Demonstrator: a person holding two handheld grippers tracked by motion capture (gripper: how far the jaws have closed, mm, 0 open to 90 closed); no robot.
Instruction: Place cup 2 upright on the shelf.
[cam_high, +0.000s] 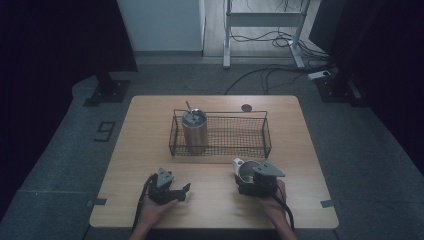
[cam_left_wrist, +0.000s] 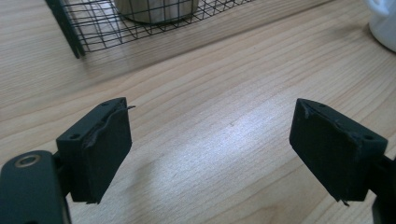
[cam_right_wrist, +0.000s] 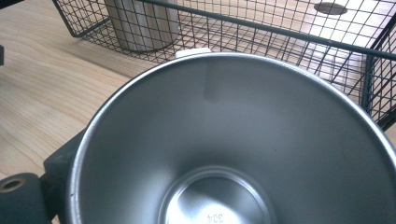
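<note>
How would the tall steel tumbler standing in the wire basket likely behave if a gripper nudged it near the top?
The steel tumbler is tall, narrow and upright, so it probably tips rather than slides. Its smooth metal wall looks slippery. The wire basket has low walls, unlikely to catch it.

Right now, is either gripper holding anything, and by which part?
The left gripper is open and holds nothing. The right gripper is at the steel cup, apparently gripping its wall near the rim; the contact itself is hidden.

A lab or test room: a lone wooden worktop (cam_high: 150, 150) on grey carpet (cam_high: 60, 150), tape marks (cam_high: 105, 131) on the floor, loose cables (cam_high: 265, 75), a metal stand (cam_high: 262, 25) and dark screens (cam_high: 60, 40) around it.
</note>
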